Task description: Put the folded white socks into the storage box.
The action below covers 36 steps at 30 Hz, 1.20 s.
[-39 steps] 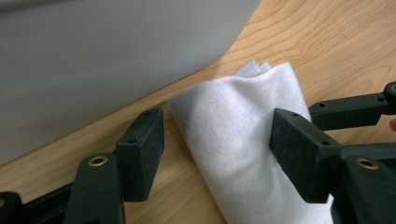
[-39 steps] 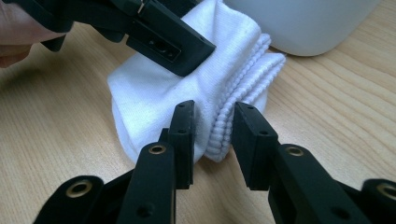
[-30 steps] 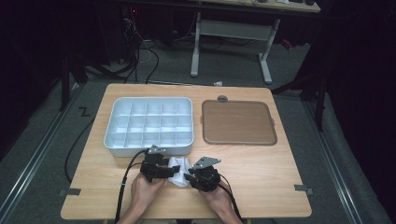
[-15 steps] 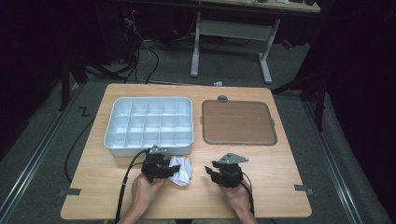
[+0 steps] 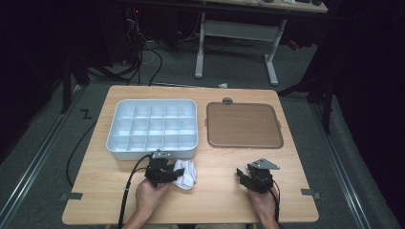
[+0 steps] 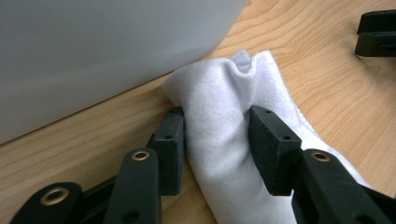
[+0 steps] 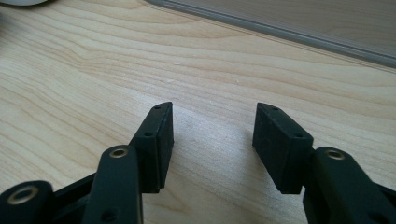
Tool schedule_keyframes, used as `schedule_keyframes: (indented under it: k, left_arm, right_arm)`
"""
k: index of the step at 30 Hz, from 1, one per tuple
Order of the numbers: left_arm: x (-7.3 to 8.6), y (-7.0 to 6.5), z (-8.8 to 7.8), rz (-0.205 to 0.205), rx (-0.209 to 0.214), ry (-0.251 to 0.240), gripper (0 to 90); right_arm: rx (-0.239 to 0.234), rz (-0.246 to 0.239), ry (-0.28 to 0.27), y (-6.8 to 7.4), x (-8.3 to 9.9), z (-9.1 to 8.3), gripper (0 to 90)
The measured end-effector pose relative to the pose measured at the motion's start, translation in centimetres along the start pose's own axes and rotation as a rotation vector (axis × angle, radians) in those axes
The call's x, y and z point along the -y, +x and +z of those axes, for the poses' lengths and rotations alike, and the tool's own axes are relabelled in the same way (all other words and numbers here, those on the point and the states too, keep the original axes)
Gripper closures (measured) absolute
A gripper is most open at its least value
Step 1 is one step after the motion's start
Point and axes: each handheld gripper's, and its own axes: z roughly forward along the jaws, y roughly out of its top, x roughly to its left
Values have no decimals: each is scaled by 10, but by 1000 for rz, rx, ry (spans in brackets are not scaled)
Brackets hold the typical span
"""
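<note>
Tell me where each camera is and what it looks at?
High view: above the person's side, looking down on the wooden table; both hands and tools show.
Left gripper view: rides the left tool, looking along jaws shut on the white cloth.
Right gripper view: rides the open right tool, facing bare wood.
Shared: high and left views show the cloth.

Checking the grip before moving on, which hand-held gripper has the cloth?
The left hand-held gripper, shut on the white cloth; the right hand-held gripper stands open over bare table.

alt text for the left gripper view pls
Two black jaws of the left gripper pinch a bunched white cloth lying on a light wooden table. The pale grey wall of a tray rises just behind the cloth.
</note>
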Motion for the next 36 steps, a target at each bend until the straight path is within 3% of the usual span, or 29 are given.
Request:
schedule_keyframes:
  k: [4, 8, 15, 19, 25, 36]
  left_arm:
    - [-2, 1, 2, -3, 9, 14, 598]
    - [-1, -4, 2, 21, -2, 17, 649]
    - [-3, -11, 5, 51, -7, 70, 700]
    - [-4, -11, 3, 54, 1, 69, 714]
    - [-4, -13, -3, 92, 5, 77, 723]
    - [-7, -13, -10, 105, 19, 70, 726]
  right_arm:
    - [0, -25, 8, 3, -1, 2, 426]
    - [-7, -32, 10, 3, -1, 2, 405]
    - [-7, -33, 10, 3, -1, 2, 404]
    - [-7, -32, 10, 3, -1, 2, 404]
    - [-7, -30, 10, 3, -1, 2, 404]
    - [-6, -22, 10, 2, -1, 2, 403]
